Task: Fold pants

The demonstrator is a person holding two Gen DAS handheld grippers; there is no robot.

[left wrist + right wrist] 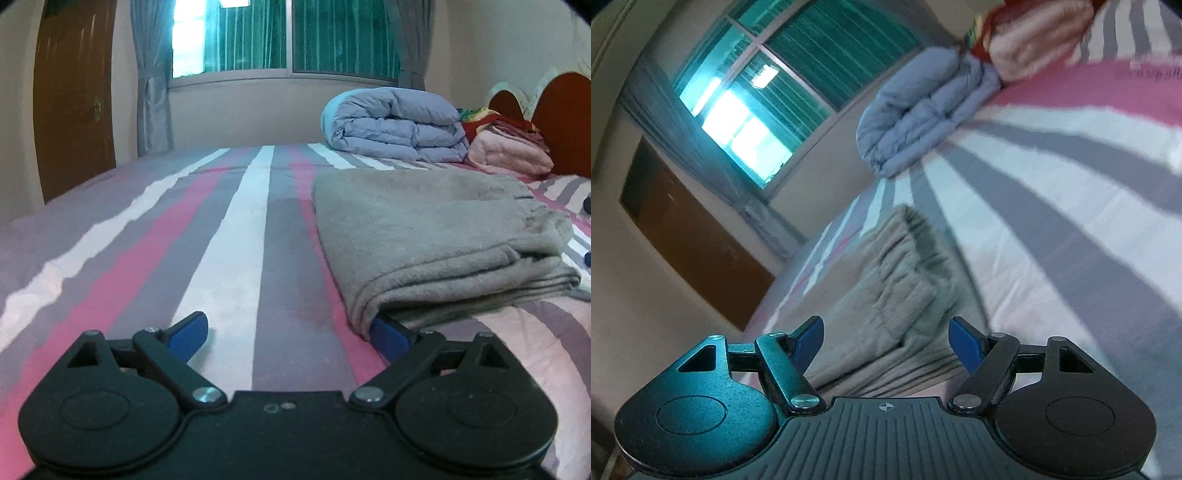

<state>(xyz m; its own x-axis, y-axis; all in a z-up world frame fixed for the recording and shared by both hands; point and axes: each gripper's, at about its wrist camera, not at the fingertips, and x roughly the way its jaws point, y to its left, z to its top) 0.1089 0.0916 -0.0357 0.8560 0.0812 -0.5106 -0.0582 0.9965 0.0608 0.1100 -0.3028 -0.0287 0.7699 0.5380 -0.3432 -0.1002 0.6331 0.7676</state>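
Nearest the lens in the left wrist view, the left gripper (290,334) is seen low over the bed (236,229), its jaws spread wide. The left blue pad (188,332) lies over the bare striped sheet, while the right blue pad (388,338) is tucked under the near corner of the folded grey pants (436,236); nothing is clamped between the two. The gripper is pointed slightly downward along the stripes.

In the right wrist view, the right gripper (886,345) is shown rolled well to one side, so that the room appears tilted. Its jaws are held apart at a wide setting, and the near edge of the pants (886,295) is seen in the gap between the pads without being pinched. Whether the pads touch the cloth cannot be told.

The pants are found on the bed, folded into a flat stack of several layers, with the layered edges turned toward the grippers and a gathered waistband shown at the far right side of the stack. The fabric is seen as soft, fleecy and plain grey.

Farther up the bed, well apart from the pants, a rolled light-blue quilt (395,123) is laid, with pink and red folded bedding (509,147) just beside it against a wooden headboard (565,118). A curtained window (288,37) and a brown door (74,103) are visible behind.
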